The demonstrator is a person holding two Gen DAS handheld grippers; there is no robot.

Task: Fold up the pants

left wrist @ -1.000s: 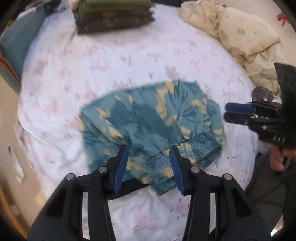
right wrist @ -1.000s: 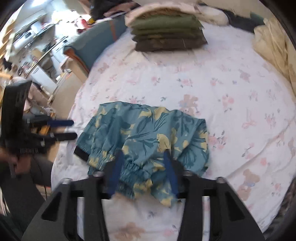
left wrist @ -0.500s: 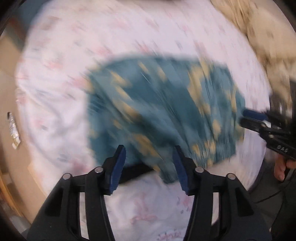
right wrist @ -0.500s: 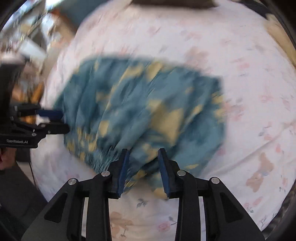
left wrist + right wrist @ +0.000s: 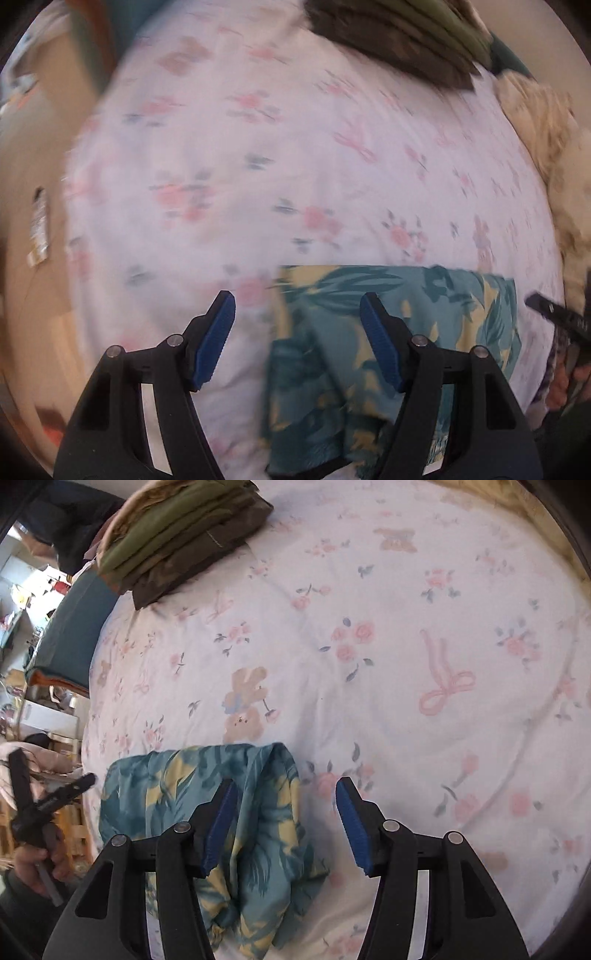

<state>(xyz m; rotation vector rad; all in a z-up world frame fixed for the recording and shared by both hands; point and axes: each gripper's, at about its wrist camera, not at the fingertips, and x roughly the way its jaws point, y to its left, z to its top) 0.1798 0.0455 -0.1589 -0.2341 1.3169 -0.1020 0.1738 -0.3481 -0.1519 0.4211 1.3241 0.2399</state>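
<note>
Bed sheet (image 5: 388,627), white floral, fills both views; most of it lies bare beyond the grippers, so there is wide room ahead. Its near-left edge drops to the floor; this edge looks close to the work.

Stack of folded clothes (image 5: 177,539), olive and brown, at the far end, well apart from the work. Rumpled cream bedding (image 5: 546,147) along the right side in the left wrist view.

Pants (image 5: 207,812), teal with yellow leaf print, lie bunched and partly folded at the near edge of the sheet.

Left gripper (image 5: 297,339): jaws opening, apart; the left edge of the pants lies between the pads, none pressing. Right gripper (image 5: 284,827): jaws opening, apart; the right edge of the pants lies under the gap, not clamped.

Risks, as judgement:
- Right-hand fold stands in loose ridges; a closing pinch may take one layer only and pull the fold apart.
- Fabric sits near the bed edge; a drag toward the person may slide it off.
- Left view is blurred; exact pad-to-cloth contact there is uncertain.
</note>
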